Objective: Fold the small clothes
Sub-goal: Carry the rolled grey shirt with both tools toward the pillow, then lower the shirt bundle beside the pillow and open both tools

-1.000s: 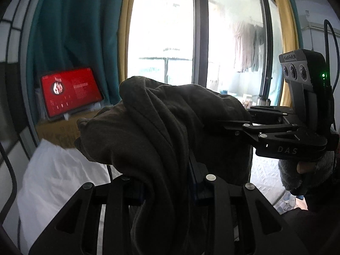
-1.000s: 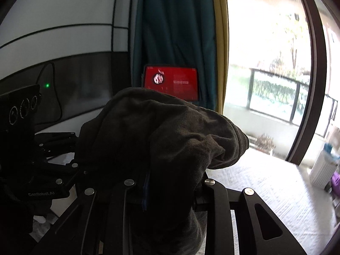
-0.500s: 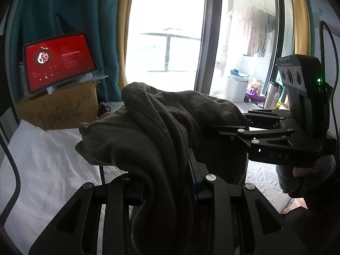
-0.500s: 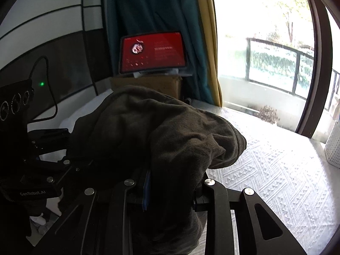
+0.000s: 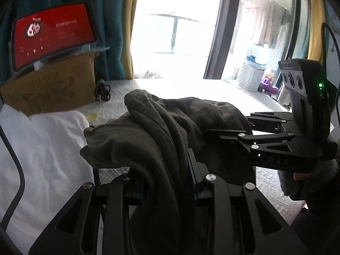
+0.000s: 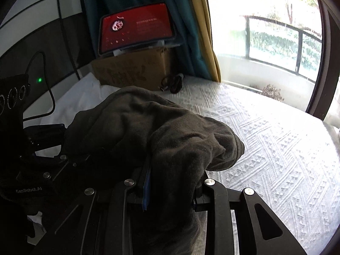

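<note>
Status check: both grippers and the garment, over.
Left hand-held gripper and right hand-held gripper both shut on the dark garment. Garment bunched, held above the white bedspread. Nothing in the way.

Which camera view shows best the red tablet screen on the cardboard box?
The right wrist view: the tablet appears whole and fairly sharp, standing on the cardboard box. The left wrist view shows the same tablet at the frame's left edge, more warped and blurred.
</note>
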Tool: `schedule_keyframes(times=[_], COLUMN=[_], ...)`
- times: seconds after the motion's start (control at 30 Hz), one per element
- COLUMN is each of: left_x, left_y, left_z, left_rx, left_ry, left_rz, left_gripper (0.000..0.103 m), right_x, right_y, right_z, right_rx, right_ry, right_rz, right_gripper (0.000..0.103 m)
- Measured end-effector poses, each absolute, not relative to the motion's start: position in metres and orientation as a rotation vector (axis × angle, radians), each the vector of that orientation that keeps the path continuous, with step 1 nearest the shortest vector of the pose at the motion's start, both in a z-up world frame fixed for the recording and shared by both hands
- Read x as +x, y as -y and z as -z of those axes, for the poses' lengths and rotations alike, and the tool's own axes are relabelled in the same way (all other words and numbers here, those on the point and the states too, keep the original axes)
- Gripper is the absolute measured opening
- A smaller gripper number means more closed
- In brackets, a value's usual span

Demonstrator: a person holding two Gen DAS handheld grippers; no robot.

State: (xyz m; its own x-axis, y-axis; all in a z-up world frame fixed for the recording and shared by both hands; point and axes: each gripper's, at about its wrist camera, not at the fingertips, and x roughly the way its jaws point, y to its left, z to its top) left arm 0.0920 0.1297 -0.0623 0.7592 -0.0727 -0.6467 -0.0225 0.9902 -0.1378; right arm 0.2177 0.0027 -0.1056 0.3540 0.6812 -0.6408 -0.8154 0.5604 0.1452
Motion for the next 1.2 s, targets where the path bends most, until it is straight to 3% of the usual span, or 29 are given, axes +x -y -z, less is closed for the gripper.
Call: schedule_keyframes(times=[0.53, 0.67, 0.8, 0.93, 1.1, 1.2], left_x=[0.122, 0.127, 0.127, 0.125, 0.115, 0.11], left_y=[-0.151, -0.155, -0.158, -0.159, -0.164, -0.165], left_z=[0.107, 0.115, 0.117, 0.115, 0.105, 0.1], left_rx=[-0.198, -0.201, -0.202, -0.191, -0.173, -0.16], left_ry=[-0.865, -0.898, -0.909, -0.908, -0.89, -0.884], left_rz=[-0.046, -0.078, -0.117, -0.144, -0.187, -0.206], left_gripper=[0.034, 0.044, 0.059, 0.065, 0.066, 0.068], right_x=[0.256, 0.262, 0.26, 0.259, 0.263, 0.263], right_y=[-0.027, -0.027, -0.024, -0.02, -0.005, 0.004], right_z=[0.151, 0.159, 0.159, 0.159, 0.159, 0.159], right_rx=[-0.217, -0.198, -0.198, -0.196, -0.169, -0.155], right_ry=[-0.857, -0.88, -0.881, -0.885, -0.903, -0.906], right_rz=[-0.99, -0.979, -0.978, -0.963, -0.921, -0.914], right_gripper=[0.029, 0.04, 0.042, 0.044, 0.065, 0.065])
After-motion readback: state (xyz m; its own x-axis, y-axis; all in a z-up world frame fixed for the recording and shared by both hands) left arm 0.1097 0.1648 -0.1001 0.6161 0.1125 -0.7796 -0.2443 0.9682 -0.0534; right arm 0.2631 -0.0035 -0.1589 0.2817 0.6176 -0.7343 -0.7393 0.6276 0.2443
